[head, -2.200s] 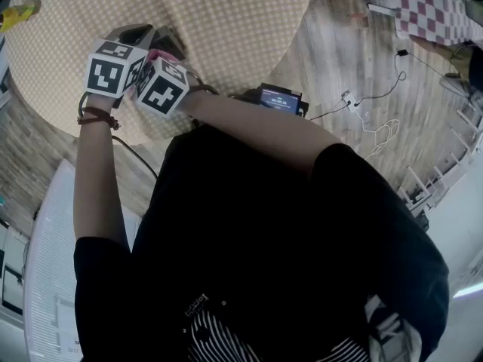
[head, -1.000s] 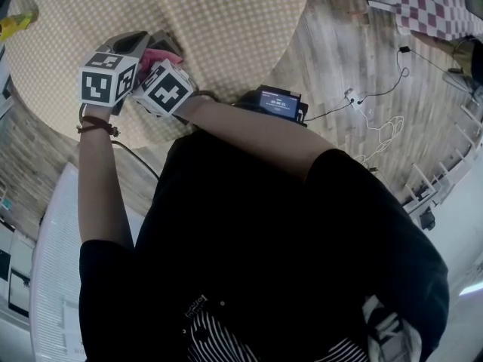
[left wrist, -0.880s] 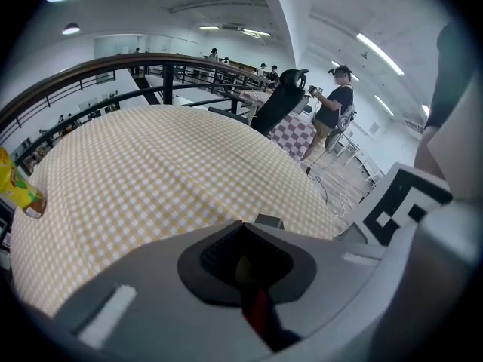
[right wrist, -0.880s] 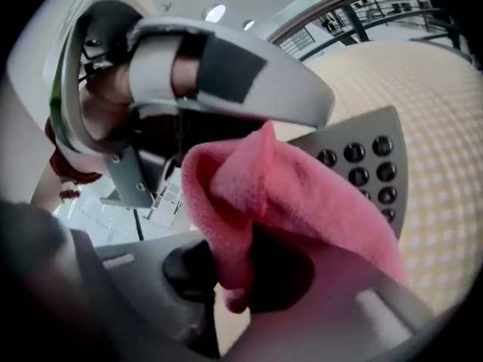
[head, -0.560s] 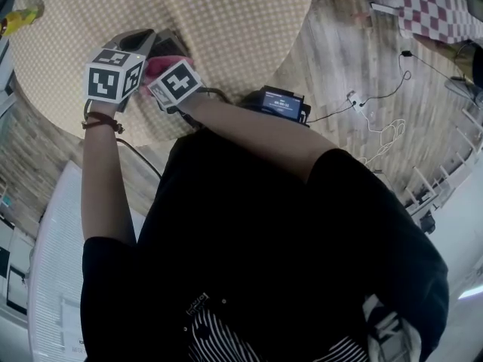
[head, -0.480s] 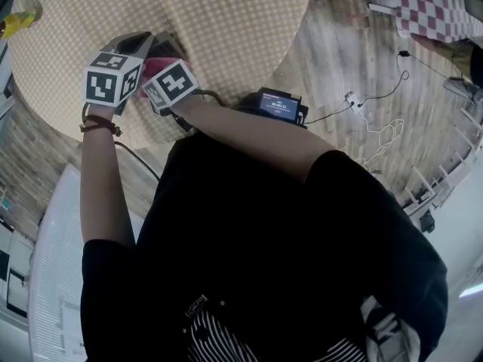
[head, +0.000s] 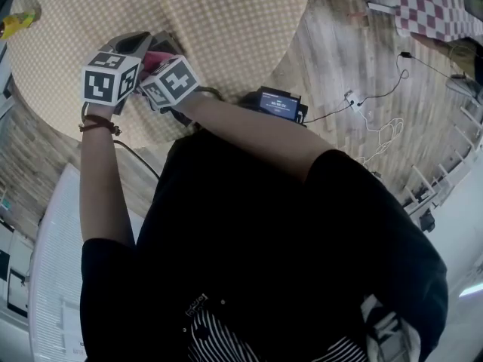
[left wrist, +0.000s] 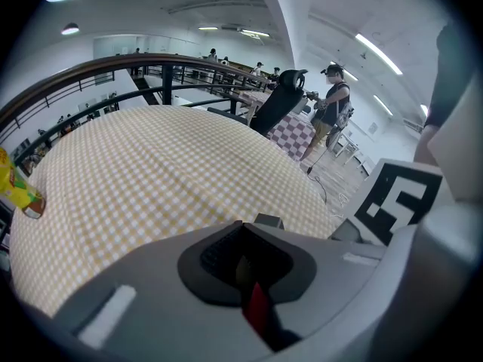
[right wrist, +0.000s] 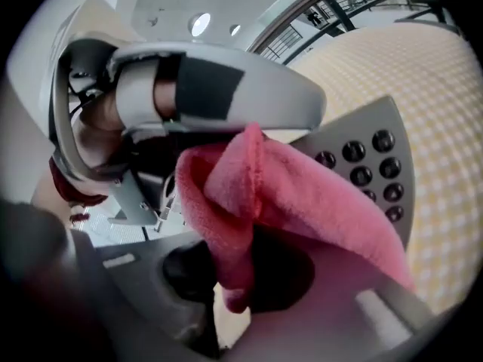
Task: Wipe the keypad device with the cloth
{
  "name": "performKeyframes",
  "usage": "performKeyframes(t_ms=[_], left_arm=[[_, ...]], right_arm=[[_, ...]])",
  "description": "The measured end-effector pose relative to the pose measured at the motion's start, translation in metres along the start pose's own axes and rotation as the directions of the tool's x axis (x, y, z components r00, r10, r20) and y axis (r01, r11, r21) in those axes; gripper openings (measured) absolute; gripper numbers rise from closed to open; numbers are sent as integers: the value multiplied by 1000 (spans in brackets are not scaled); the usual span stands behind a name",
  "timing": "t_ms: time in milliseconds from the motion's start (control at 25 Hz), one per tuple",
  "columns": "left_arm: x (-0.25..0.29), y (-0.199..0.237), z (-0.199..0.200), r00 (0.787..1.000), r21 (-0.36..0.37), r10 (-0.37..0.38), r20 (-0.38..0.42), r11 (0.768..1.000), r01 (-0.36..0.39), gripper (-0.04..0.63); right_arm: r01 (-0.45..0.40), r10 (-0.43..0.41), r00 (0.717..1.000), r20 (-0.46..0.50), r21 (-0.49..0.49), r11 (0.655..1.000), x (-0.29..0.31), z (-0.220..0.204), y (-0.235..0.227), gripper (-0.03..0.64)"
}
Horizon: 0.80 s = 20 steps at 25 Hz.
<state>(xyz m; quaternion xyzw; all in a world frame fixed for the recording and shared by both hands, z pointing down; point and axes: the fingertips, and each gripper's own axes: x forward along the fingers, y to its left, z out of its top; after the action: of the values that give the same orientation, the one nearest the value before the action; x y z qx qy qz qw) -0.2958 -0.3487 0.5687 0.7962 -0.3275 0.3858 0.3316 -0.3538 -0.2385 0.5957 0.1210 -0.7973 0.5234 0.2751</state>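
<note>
On the round yellow-checked table (head: 226, 21) lies a grey keypad device (head: 167, 42) with dark round buttons (right wrist: 370, 164). My left gripper (head: 132, 45) is at its left end; its jaws are closed together (left wrist: 245, 262) and only a small grey corner (left wrist: 268, 219) shows past them. From the right gripper view the left gripper (right wrist: 204, 89) lies along the device's top edge. My right gripper (right wrist: 241, 270) is shut on a pink cloth (right wrist: 302, 194), which is draped over the device's face beside the buttons. In the head view the cloth (head: 157, 57) peeks out between the two marker cubes.
A yellow object (head: 16, 19) sits at the table's far left edge. A black unit with a lit screen (head: 277, 102) is by my right forearm. Cables (head: 377, 127) lie on the wooden floor, near a red-and-white chequered surface (head: 434, 10). A person (left wrist: 332, 115) stands beyond the table.
The right gripper with the cloth has slid a little right over the device and come back left. The left gripper has stayed in place on the device.
</note>
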Motion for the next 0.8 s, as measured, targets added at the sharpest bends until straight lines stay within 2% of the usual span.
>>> performKeyframes(t_ms=[200,360,480,600,800], left_arm=[[0,-2,-2,1000,-4,-20,2,1000,20,5],[0,-3,-2,999,-4,-34,1,999,34,5],[0,-3,-1,1000,-1,-27,0,1000,27,5],[-1,-4,-2,999,0,-46,1,999,46,5],[-2,-5,-1,999,-3,-47,-1,999,47,5]], right_arm=[[19,-16,994,-104,31,999,14,-46,-20,63],[58,-47,990,-130,85,995,12,-49,-23,64],[57,-54,995,-81,35,998,5,-28,-12,64],[18,-18,1000,-1,-8,1000,0,3,5,64],[-30,30,999,17,-43,999,-3,10,11,63]])
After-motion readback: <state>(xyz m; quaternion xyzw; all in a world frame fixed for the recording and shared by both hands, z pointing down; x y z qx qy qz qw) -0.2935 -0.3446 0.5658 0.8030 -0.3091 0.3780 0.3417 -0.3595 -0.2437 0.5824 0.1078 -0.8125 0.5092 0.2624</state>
